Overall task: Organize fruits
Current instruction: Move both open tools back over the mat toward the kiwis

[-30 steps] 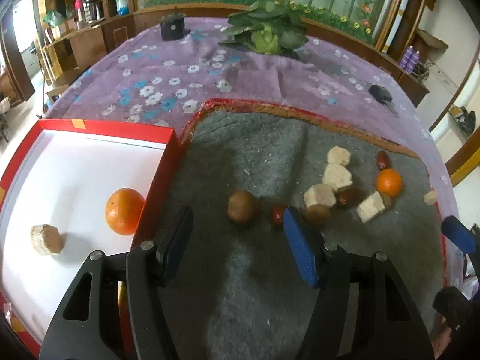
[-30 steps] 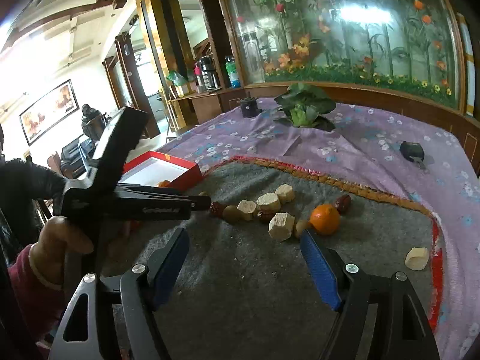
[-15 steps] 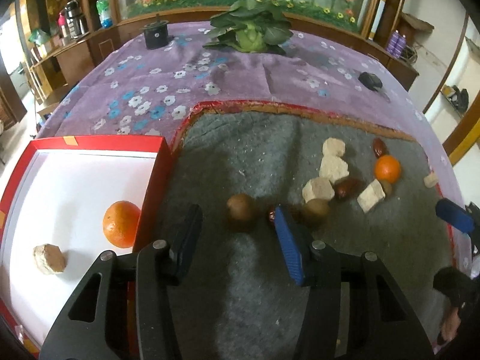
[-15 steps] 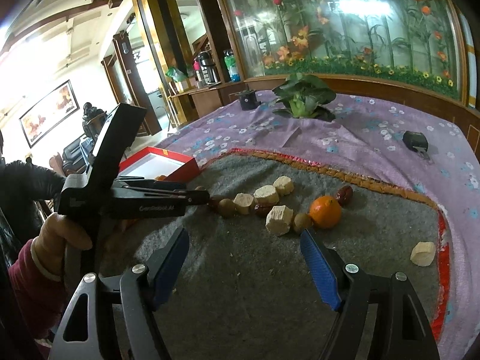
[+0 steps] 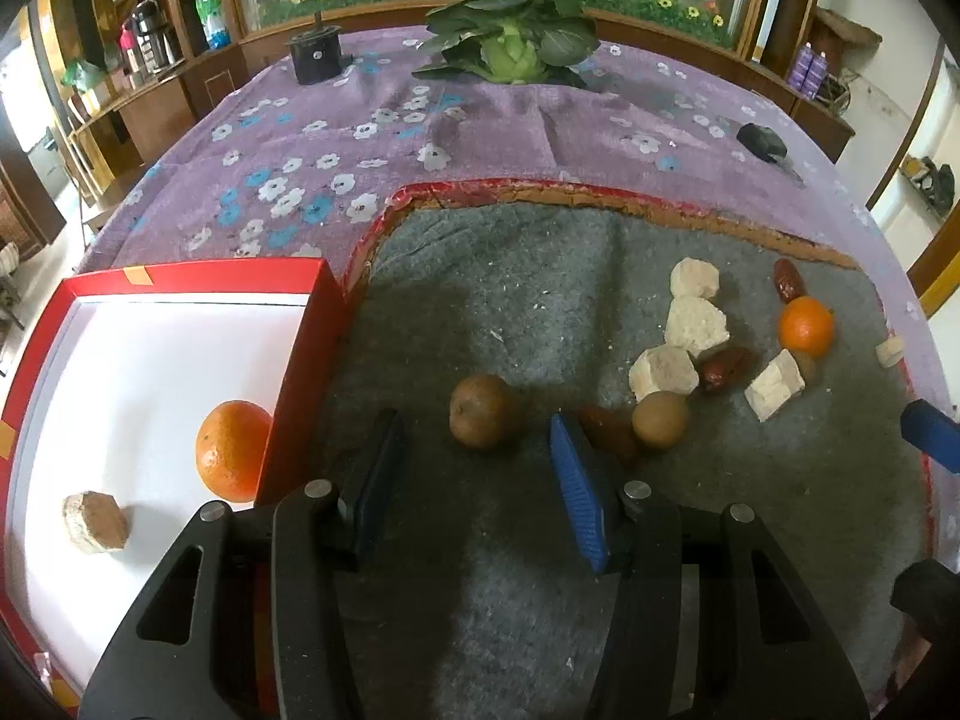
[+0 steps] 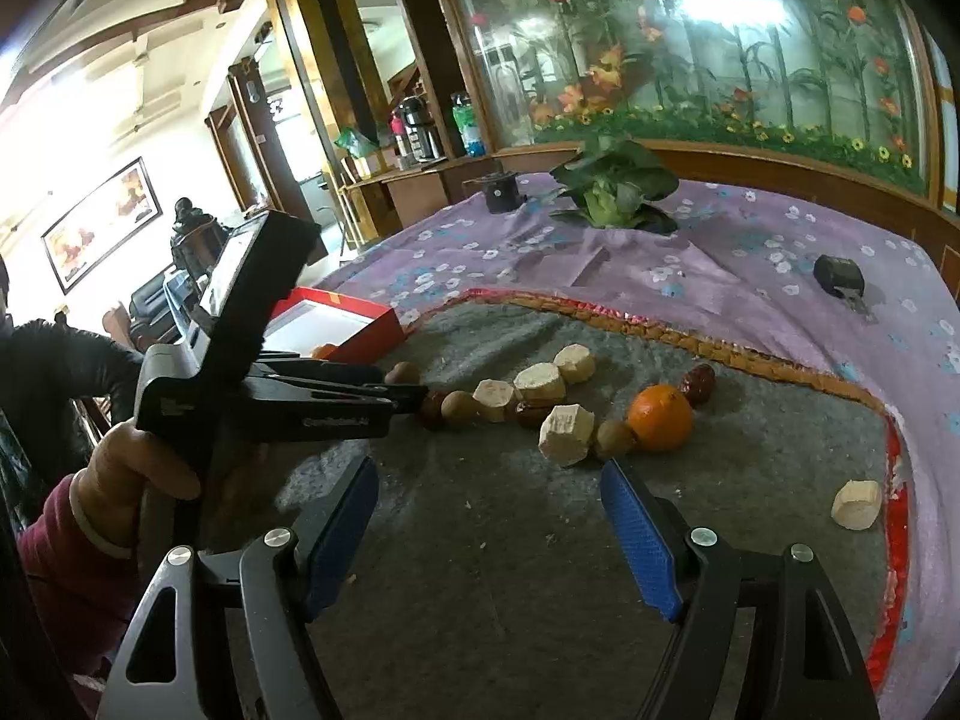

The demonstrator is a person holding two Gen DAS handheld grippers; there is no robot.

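My left gripper (image 5: 474, 450) is open and empty, low over the grey mat, with a brown round fruit (image 5: 483, 411) just ahead between its fingers. A red date (image 5: 609, 432) and a second brown fruit (image 5: 659, 420) lie right of its blue pad. Pale chunks (image 5: 696, 324), more dates and an orange (image 5: 806, 326) lie further right. The red box (image 5: 300, 360) at left holds an orange (image 5: 231, 449) and a pale chunk (image 5: 95, 521). My right gripper (image 6: 489, 498) is open and empty, short of the orange (image 6: 660, 417) and a pale chunk (image 6: 566, 434).
A leafy cabbage (image 5: 510, 42), a black pot (image 5: 315, 57) and a black key fob (image 5: 761, 141) sit on the purple floral cloth at the back. A lone pale chunk (image 6: 857, 504) lies near the mat's red right edge. The left gripper (image 6: 324, 396) crosses the right wrist view.
My left gripper has moved forward and lower toward the brown fruit, and its jaws have narrowed a little. My right gripper has hardly moved.
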